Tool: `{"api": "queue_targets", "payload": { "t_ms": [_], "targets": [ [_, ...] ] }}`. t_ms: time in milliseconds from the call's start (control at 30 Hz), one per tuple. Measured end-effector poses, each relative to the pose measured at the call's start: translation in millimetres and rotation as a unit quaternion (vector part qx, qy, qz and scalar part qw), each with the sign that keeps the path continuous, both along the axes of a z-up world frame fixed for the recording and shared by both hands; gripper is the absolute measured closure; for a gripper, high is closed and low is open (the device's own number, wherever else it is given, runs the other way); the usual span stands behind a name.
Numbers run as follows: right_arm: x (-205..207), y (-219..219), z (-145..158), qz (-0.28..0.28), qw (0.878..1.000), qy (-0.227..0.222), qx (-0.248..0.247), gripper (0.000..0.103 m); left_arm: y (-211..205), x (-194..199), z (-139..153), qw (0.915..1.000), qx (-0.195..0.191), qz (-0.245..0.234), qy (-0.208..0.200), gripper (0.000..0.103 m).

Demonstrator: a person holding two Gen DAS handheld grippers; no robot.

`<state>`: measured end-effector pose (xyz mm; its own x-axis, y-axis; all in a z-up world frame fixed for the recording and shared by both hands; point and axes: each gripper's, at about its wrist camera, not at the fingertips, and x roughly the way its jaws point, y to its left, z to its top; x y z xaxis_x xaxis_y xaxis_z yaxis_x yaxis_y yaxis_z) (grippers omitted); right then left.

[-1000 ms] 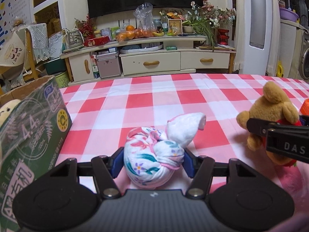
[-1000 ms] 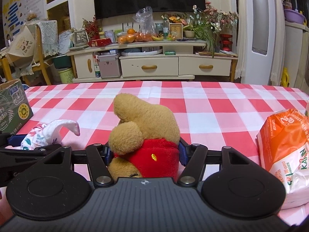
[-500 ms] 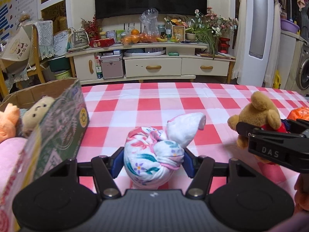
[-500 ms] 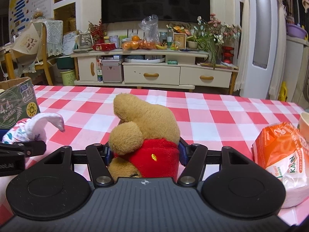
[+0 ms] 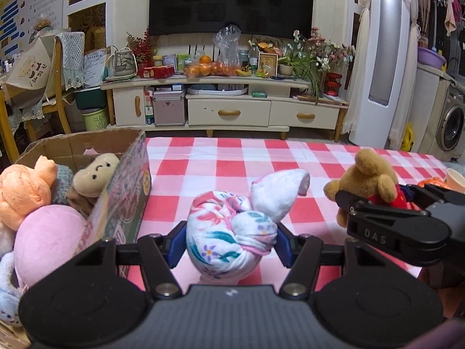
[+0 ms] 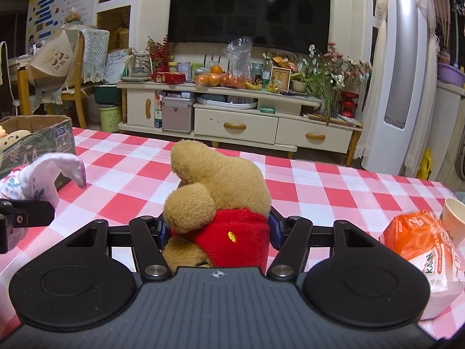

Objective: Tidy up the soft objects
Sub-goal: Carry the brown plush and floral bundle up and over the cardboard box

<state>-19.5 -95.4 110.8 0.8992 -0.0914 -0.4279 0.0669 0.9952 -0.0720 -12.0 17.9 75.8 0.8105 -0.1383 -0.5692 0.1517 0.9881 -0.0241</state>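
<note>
Your left gripper (image 5: 231, 244) is held level above the checked tablecloth (image 5: 232, 160), its blue pads pressed against both sides of the knotted floral cloth bundle (image 5: 232, 232), which sits pinched between the fingers and clear of the table; your right gripper (image 6: 216, 231) is level too, just to the right of the left one, its fingers clamped on the red shirt of the plush bear (image 6: 218, 197), whose tan head points away from the camera; from the left wrist view you can see the right gripper's black finger crossing in front of the bear (image 5: 366, 180). To the left of the bundle stands an open cardboard box (image 5: 128, 186), close beside the left gripper; it already holds an orange plush (image 5: 26, 189), a pink cushion-like toy (image 5: 46, 235) and a tan toy with a stitched face (image 5: 97, 174), packed against one another. At the right of the table lie an orange-and-white snack bag (image 6: 421, 247) and a paper cup (image 6: 454, 218) just behind it. The bundle is white with pink, teal and purple flowers, tied in a knot with one loose white end (image 5: 279, 192) sticking up and to the right; that same end shows at the left edge of the right wrist view (image 6: 55, 171).
</note>
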Motion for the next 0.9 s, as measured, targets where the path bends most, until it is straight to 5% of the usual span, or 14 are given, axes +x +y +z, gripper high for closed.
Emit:
{"api": "queue_targets", "payload": {
  "t_ms": [900],
  "targets": [
    [-26.9, 20.1, 18.2, 0.000, 1.000, -0.004, 0.031, 0.028, 49.3, -25.1, 40.3, 0.9966, -0.062, -0.013, -0.053, 0.043]
  ]
}}
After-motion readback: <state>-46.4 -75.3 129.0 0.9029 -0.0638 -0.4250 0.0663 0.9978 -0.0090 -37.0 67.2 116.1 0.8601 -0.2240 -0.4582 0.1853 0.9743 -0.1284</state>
